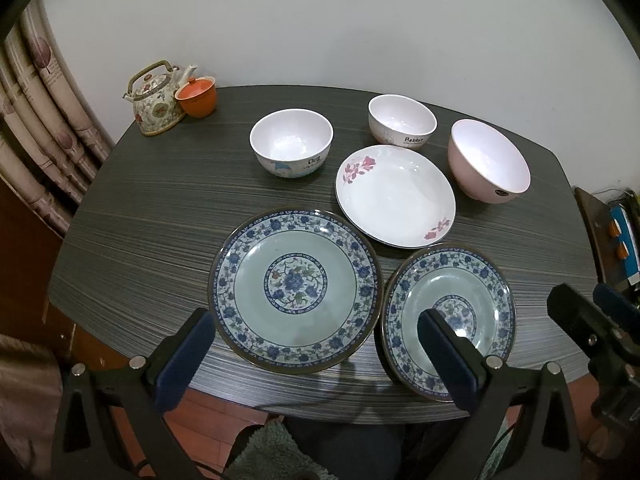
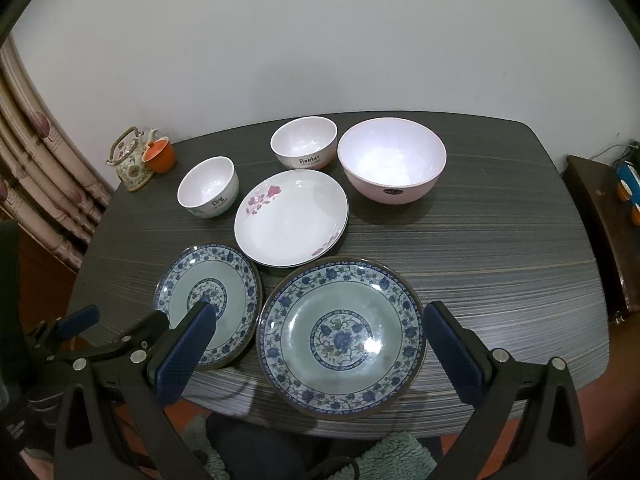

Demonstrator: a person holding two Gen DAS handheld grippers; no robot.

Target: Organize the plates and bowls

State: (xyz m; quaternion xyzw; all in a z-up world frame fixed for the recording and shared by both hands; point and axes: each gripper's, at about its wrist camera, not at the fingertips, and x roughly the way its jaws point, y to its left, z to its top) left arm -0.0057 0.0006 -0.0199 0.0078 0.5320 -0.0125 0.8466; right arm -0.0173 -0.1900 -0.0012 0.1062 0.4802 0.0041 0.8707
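Left wrist view: left claw (image 1: 314, 354) open, empty, above the surface's (image 1: 152, 216) near edge. A blue plate (image 1: 294, 290) lies straight ahead between its fingers.

Right wrist view: right claw (image 2: 320, 346) open, empty; the other blue plate (image 2: 342, 336) lies between its fingers. White plate (image 2: 292, 218) and bowls sit beyond.
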